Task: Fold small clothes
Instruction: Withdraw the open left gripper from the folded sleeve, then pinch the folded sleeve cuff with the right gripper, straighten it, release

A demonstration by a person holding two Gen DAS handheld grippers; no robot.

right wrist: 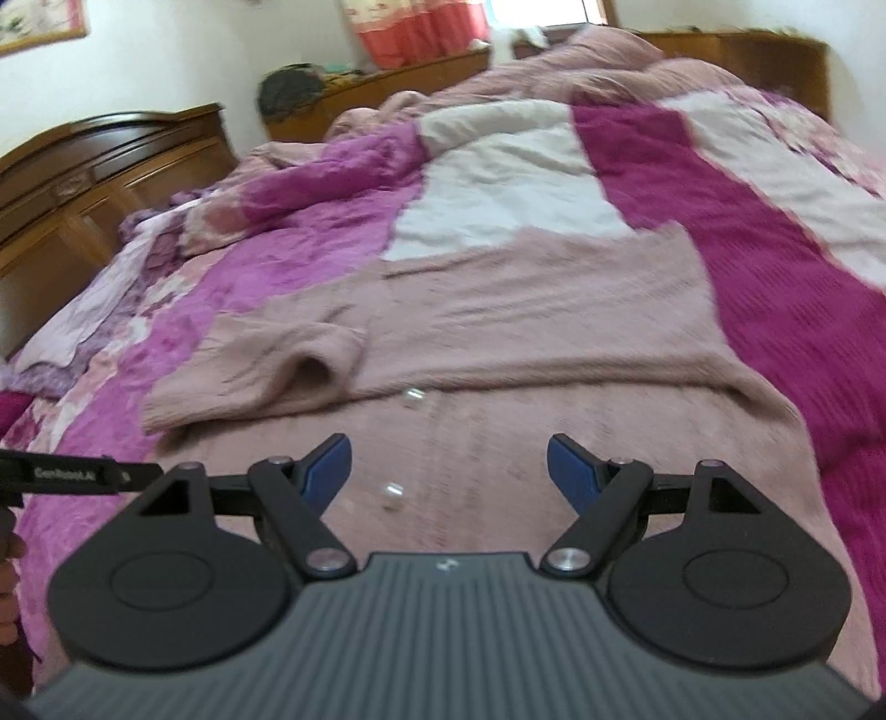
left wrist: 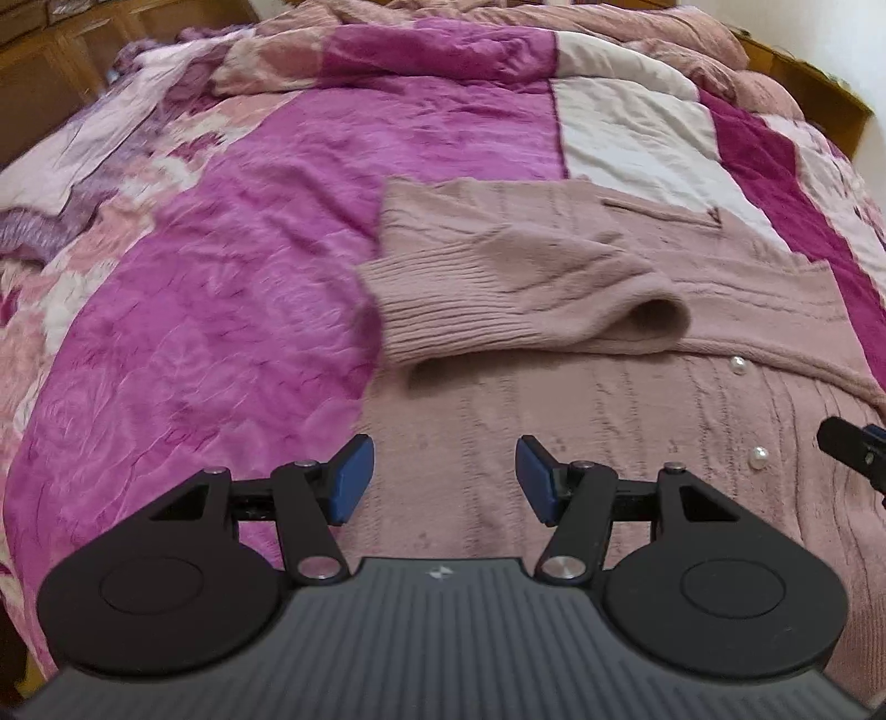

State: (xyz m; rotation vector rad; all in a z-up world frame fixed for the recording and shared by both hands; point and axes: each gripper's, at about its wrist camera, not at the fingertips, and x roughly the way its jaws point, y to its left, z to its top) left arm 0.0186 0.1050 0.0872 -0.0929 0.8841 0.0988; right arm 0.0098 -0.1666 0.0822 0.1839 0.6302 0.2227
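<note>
Blue pads on the left gripper [left wrist: 444, 479] stand well apart with nothing between them, hanging above the near part of a dusty-pink knitted cardigan [left wrist: 554, 432] without touching it. Just ahead of this gripper a sleeve [left wrist: 515, 293] is folded across the cardigan's body, its ribbed cuff pointing left toward the purple cover and its open end gaping to the right. Two pearl buttons [left wrist: 758, 457] sit to the right of the gripper, along the front edge of the knit.

Over the same garment, the right gripper [right wrist: 449, 473] is spread wider still, also empty and clear of the fabric; a pearl button [right wrist: 394, 490] lies just below the gap between its pads. Part of the left gripper's black body shows at its far left, beside a bit of a hand [right wrist: 8, 559].

Ahead of both grippers the cardigan's far edge lies flat, and beyond it the bed is free of objects, with open cover to the left and right of the garment.

Underneath is a bed spread with a quilt [left wrist: 221, 332] in purple, magenta, white and floral patches, rumpled at the far end. Wooden bed ends [right wrist: 83, 183] and a pale wall [right wrist: 194, 55] frame it, with a red curtain [right wrist: 421, 30] at the back.
</note>
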